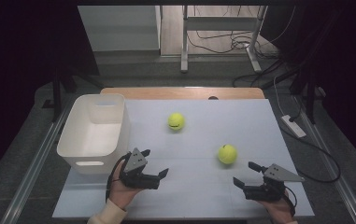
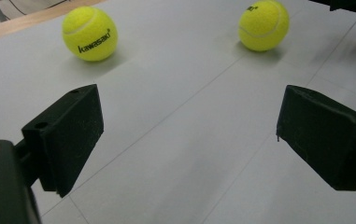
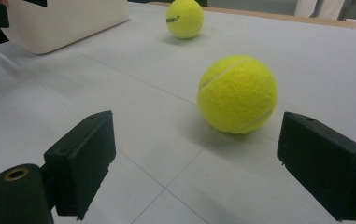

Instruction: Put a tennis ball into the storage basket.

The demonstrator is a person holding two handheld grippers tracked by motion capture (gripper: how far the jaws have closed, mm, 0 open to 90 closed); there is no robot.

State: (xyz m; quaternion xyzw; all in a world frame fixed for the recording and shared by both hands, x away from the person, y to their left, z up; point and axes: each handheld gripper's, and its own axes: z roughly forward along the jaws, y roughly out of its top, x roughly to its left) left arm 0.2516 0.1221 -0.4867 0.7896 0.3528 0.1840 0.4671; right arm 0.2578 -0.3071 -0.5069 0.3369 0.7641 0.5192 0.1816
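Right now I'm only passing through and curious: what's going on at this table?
A person holds a gripper in each hand over a white table. Two yellow tennis balls lie loose on it, and an empty white bin stands at the left. The right gripper is open, aimed at the nearer ball, not touching it. The left gripper is open too, holding nothing, beside the bin. The farther ball sits mid-table.

Both tennis balls, upper centre [image 1: 176, 121] and centre right [image 1: 227, 153] of the high view, show fuzzy yellow felt. The white bin [image 1: 93, 133] at left looks smooth, matt plastic. The table [image 1: 199, 186] carries a matt, pale grey sheet; bare wood edges its far side. The left gripper [image 1: 155, 164] and right gripper [image 1: 244, 173] look like matt black plastic, faintly rough.
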